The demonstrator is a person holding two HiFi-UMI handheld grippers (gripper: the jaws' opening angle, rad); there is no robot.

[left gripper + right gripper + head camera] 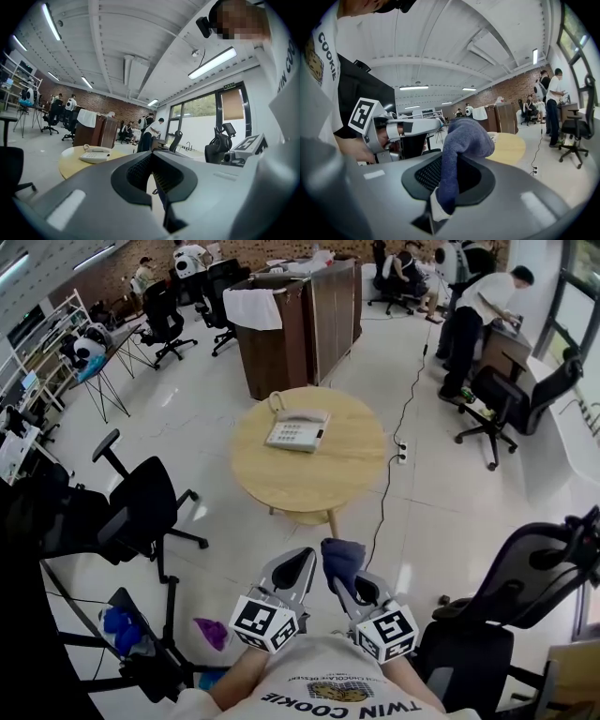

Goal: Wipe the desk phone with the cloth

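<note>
On far round wooden table (309, 482), white desk phone (296, 431) not yet wiped; R gripper (339, 585) pinches fuzzy blue cloth (342, 557), L gripper (304, 559) pressed together, empty.

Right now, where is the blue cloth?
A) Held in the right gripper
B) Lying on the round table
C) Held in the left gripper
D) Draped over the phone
A: the right gripper view shows the cloth clamped in the right gripper, well short of the phone on the table. The left gripper holds nothing.
</note>
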